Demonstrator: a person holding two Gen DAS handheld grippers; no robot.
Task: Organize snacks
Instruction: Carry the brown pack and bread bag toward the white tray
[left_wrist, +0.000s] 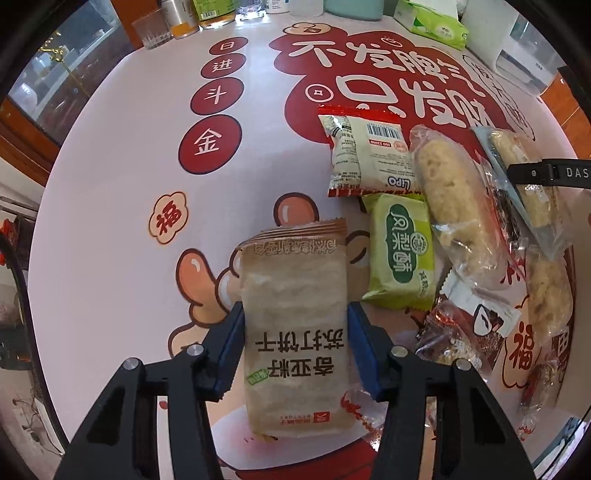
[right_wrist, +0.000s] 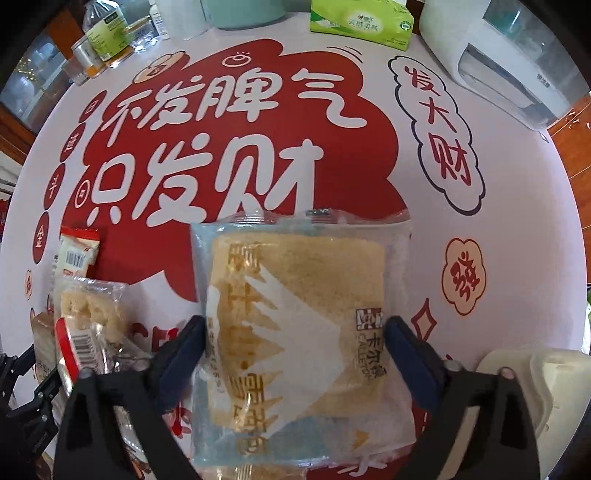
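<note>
Right up against the lens, the right gripper (right_wrist: 295, 343) has a big clear-wrapped slice of bread (right_wrist: 299, 332) sitting between its wide-spread blue pads (right_wrist: 406, 347); each pad sits at an edge of the wrapper, but whether they press it I cannot tell. Under it all lies the table cover (right_wrist: 517, 229), pale with big red panels and white characters, filling both views. Over on the left wrist view, the left gripper (left_wrist: 295, 347) has its jaws pinching a tan soda cracker packet (left_wrist: 295, 325), pads tight on both long sides, packet pointing away from the camera. Just beyond on the right sits the snack pile: two long puffed rolls in clear wrap (left_wrist: 454, 206), a white and red LiPO packet (left_wrist: 365, 155), a green pineapple cake packet (left_wrist: 400, 254) touching its lower edge, and small wrapped sweets (left_wrist: 454, 343) nearest the right-hand finger. Far back along the table's edge stand a green tissue pack (right_wrist: 362, 22), a white appliance (right_wrist: 498, 74), bottles and a glass (left_wrist: 151, 31). Low on the right, a cream container (right_wrist: 535, 398) peeks in.
</note>
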